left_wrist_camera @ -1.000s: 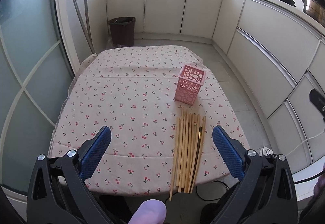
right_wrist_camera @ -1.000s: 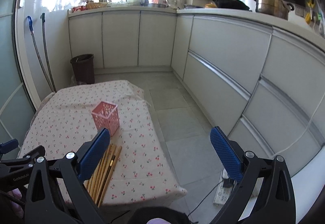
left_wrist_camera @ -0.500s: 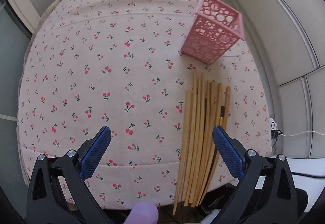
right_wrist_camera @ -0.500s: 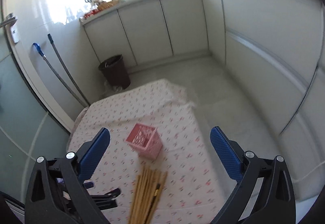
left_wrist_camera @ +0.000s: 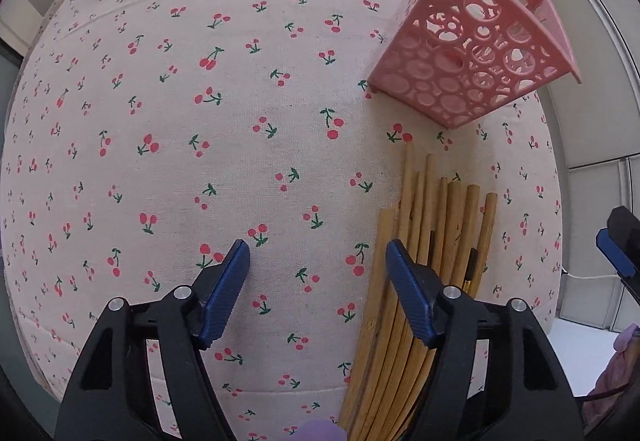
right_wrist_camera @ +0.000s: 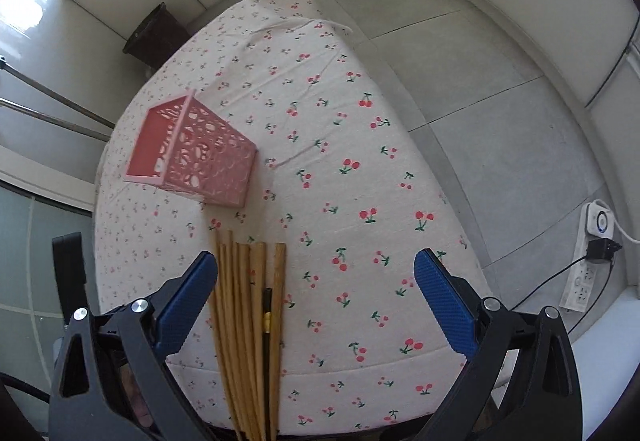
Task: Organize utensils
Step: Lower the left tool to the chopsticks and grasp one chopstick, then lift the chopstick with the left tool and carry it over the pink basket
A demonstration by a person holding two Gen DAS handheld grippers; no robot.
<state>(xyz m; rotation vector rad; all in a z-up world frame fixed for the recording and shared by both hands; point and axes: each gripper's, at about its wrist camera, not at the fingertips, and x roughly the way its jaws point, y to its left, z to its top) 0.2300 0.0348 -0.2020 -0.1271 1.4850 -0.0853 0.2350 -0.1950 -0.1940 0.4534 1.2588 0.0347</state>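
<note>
A table covered with a cherry-print cloth (left_wrist_camera: 168, 145) carries everything here, and the pink perforated holder (left_wrist_camera: 472, 53) standing upright on it serves as the landmark. Just on the near side of the holder lies a bundle of wooden chopsticks (left_wrist_camera: 436, 225), side by side, their far tips stopping a little short of the holder's base and their near ends reaching past the table's front edge; one dark chopstick (right_wrist_camera: 267, 305) with a yellow band lies among them. The left gripper (left_wrist_camera: 318, 269) hovers over the cloth nearer than the holder, its blue pads spread apart with nothing between them, its right pad above the left side of the bundle. The right gripper (right_wrist_camera: 316, 289) also stands wide apart and empty, its left pad (right_wrist_camera: 188, 301) beside the bundle's left edge. Beyond the holder, on the tiled floor, stands a dark bin (right_wrist_camera: 154, 37); a white power strip (right_wrist_camera: 588, 261) lies on the floor well right of the table.
</note>
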